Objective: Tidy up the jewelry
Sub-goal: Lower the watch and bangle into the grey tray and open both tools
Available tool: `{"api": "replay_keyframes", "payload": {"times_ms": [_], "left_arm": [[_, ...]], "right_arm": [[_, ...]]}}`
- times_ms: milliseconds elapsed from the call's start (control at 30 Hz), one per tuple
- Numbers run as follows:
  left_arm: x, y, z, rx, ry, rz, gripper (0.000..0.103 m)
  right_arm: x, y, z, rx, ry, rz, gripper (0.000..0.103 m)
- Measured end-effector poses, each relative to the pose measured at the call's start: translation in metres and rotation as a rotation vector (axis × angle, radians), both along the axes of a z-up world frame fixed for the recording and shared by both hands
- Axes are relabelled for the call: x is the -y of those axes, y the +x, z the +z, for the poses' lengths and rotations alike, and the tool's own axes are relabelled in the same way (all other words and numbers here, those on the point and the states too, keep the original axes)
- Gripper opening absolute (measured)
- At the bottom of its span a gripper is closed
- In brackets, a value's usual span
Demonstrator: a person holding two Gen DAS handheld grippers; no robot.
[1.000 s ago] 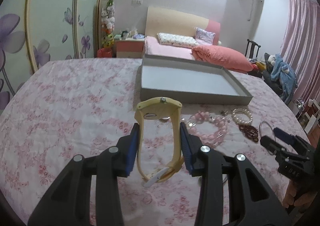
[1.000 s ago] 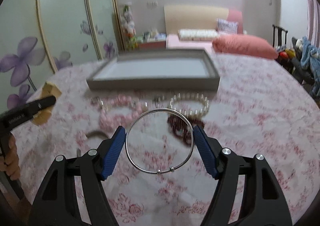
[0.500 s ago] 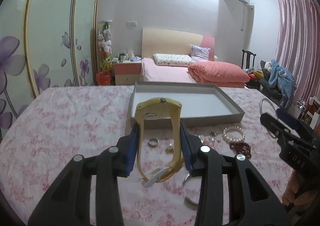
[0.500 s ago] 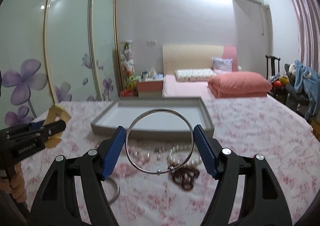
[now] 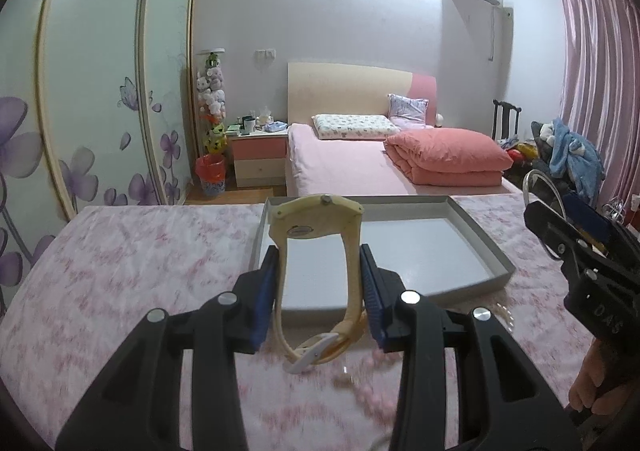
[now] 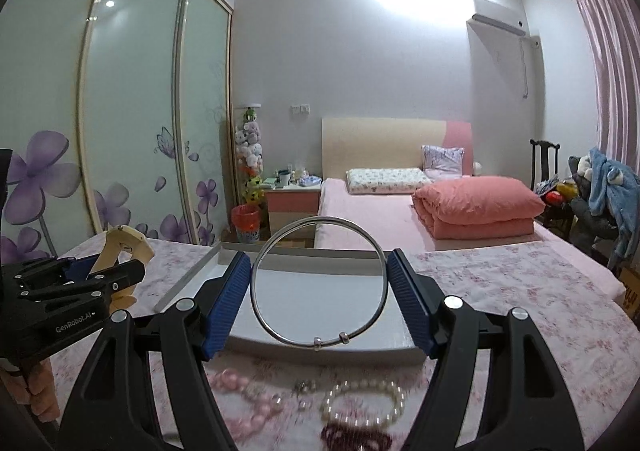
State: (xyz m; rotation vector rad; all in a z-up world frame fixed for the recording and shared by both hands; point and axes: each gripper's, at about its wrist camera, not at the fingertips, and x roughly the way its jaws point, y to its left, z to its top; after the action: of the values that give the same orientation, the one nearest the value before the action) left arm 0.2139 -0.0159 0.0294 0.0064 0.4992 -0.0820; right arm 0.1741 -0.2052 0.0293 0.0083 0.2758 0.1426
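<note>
Both grippers have come up off the flowery cloth since the earlier pictures, and each one carries its piece closer to the tray. Before, the tray sat far off at 12 o'clock and the beads lay spread out just ahead; now the tray fills the middle of each view and the beads have slid down to the bottom edge.

The left gripper (image 5: 318, 291) is clamped on a pale yellow plastic wristwatch (image 5: 316, 251). Its blue pads squeeze the two sides of the strap, so the watch face stands up at 12 o'clock and the buckle hangs down at 6 o'clock. Holding the strap this way keeps the watch from slipping.

The right gripper (image 6: 319, 291) is clamped on a thin round silver metal bangle (image 6: 256, 307). The pads press the ring at 3 and 9 o'clock, which keeps it standing up like a hoop, with two little beads at 6 o'clock.

Past both grippers at 12 o'clock lies the flat grey cardboard tray (image 6: 320, 347). I think the pieces are going in there, because nothing is in it yet.

Waiting on the pink flowery tablecloth (image 5: 120, 271) at 6 o'clock in the right view are a white pearl bracelet (image 6: 362, 401), a pink bead bracelet (image 6: 248, 395) and a dark red bead bracelet (image 6: 356, 437).
</note>
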Motion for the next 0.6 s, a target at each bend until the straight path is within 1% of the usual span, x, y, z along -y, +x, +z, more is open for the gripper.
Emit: {"api": "replay_keyframes", "payload": {"times_ms": [200,300,333,433,600], "left_arm": [[0.007,0.062,-0.016,-0.057,0.008,0.004,0.039],[0.009,0.092,-0.032,-0.115,-0.004,0.005,0.039],[0.01,0.105,-0.039,-0.153,-0.016,-0.001,0.039],[0.011,0.126,-0.056,-0.224,-0.03,-0.02,0.039],[0.01,0.149,-0.077,-0.304,-0.035,-0.036,0.041]], "right_arm": [[0.006,0.062,-0.015,-0.108,0.03,-0.008,0.07],[0.005,0.087,-0.028,-0.178,0.033,0.002,0.07],[0.004,0.096,-0.033,-0.209,0.028,0.007,0.07],[0.001,0.117,-0.047,-0.31,0.033,0.019,0.07],[-0.003,0.139,-0.065,-0.43,0.055,0.012,0.071]]}}
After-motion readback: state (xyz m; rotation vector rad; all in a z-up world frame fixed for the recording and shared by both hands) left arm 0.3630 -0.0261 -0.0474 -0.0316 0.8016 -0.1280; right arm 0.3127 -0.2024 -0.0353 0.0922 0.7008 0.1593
